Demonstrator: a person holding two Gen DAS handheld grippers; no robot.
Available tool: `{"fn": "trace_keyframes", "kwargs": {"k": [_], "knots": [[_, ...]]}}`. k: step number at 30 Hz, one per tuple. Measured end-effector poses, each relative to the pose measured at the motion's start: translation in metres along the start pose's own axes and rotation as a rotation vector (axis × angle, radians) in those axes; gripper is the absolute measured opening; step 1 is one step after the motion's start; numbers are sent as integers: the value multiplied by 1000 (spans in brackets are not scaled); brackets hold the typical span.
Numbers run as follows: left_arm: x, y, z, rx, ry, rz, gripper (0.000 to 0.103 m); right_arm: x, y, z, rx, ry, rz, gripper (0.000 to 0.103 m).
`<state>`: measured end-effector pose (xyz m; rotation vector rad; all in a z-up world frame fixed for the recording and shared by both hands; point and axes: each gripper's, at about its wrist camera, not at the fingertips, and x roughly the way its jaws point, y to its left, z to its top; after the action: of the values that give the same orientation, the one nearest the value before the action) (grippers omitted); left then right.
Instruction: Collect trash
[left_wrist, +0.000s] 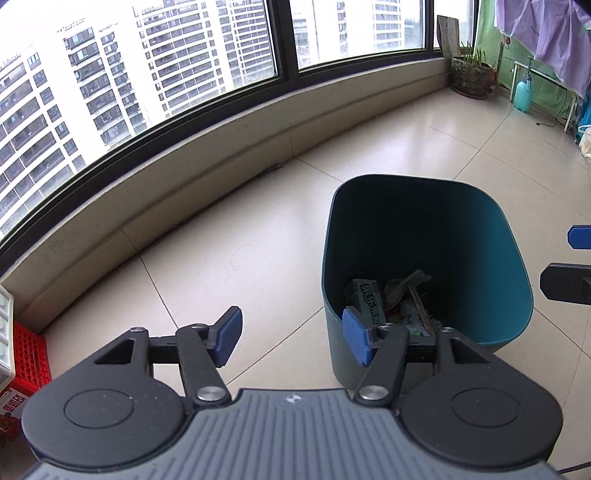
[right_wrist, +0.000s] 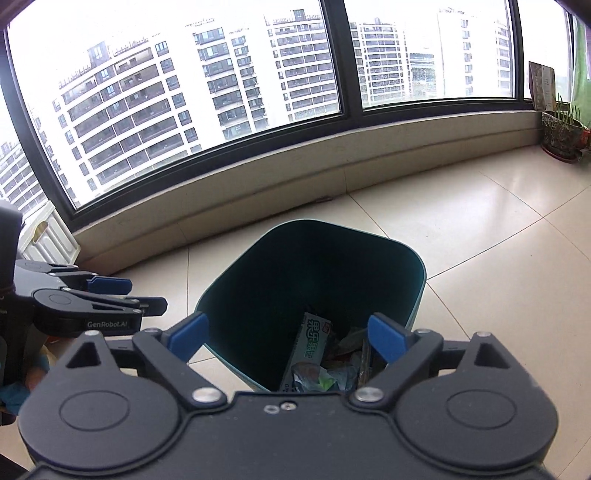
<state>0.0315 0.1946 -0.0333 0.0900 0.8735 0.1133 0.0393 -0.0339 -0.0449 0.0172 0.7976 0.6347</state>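
A teal trash bin (left_wrist: 480, 258) stands on the tiled floor, and both wrist views look down into it. At its bottom lie a white and green carton (left_wrist: 367, 299) and crumpled wrappers (left_wrist: 406, 291). My left gripper (left_wrist: 293, 338) hovers at the bin's near left rim, open, with nothing between its blue pads. My right gripper (right_wrist: 288, 338) hangs above the bin (right_wrist: 295, 266), open wide and empty. Below it the carton (right_wrist: 310, 343) and wrappers (right_wrist: 343, 369) show. The left gripper (right_wrist: 110, 295) appears to the left of the bin in the right wrist view.
A low ledge (left_wrist: 221, 147) under a wide window runs behind the bin. A potted plant (left_wrist: 472, 74) and a spray bottle (left_wrist: 522, 92) stand far right under hanging purple cloth (left_wrist: 546, 33). A red crate (left_wrist: 29, 354) sits at the left edge.
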Motion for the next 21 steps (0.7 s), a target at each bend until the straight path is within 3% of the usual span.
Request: {"fn": "trace_keyframes", "kwargs": {"k": [5, 8, 11, 16, 21], "knots": [[-18, -4, -6, -12, -48, -53, 68, -6, 6, -3, -9, -48, -1, 103], [-33, -7, -6, -22, -99, -78, 82, -16, 6, -7, -3, -101, -1, 103], [-51, -15, -1, -9, -151, -76, 83, -23, 4, -5, 4, -126, -14, 103], [-70, -29, 11, 20, -121, -87, 83, -43, 0, -3, 18, -151, -13, 103], [-87, -43, 22, -5, -87, -51, 83, -56, -11, 0, 61, -182, -4, 103]]}}
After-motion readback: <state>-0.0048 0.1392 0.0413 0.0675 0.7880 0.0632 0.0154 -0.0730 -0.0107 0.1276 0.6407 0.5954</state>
